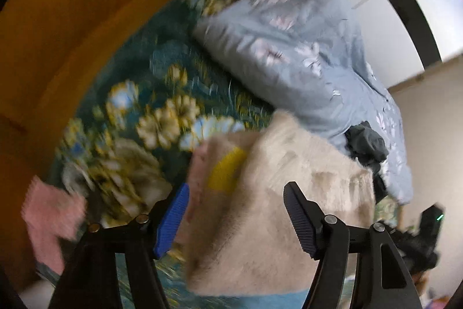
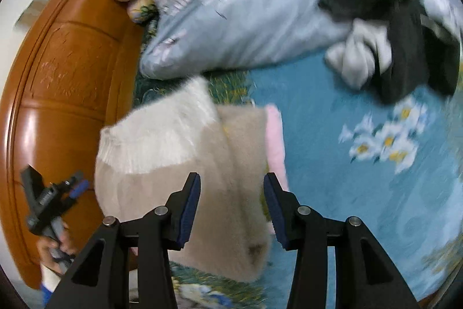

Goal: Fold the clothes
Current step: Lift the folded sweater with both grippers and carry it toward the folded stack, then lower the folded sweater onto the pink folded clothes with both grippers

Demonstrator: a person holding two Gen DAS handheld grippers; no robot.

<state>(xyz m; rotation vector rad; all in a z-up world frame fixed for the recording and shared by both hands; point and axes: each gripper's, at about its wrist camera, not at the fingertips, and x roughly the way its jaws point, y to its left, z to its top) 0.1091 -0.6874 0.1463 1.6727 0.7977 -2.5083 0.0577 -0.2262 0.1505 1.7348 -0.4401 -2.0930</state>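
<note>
Beige fuzzy sweater [image 2: 202, 164] lies folded compact on bed [image 2: 332, 193]. Left tool [image 1: 235, 210] and right tool [image 2: 231, 207] both released, empty. Grey-white clothes [image 2: 376, 48] far right still unfolded.

Bedroom: bed with wooden headboard.
Glossy orange-brown headboard [image 2: 58, 94] at 9 o'clock; floral bedspread [image 2: 332, 164] centre; pale blue quilt [image 2: 260, 5] at 12 o'clock; white wall [image 1: 385, 28] at 2 o'clock.

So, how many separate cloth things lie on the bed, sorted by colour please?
Beige fluffy sweater: 1
Pale blue floral quilt: 1
Dark grey garment: 1
Light grey garment: 1
Pink cloth: 1
Total: 5
</note>
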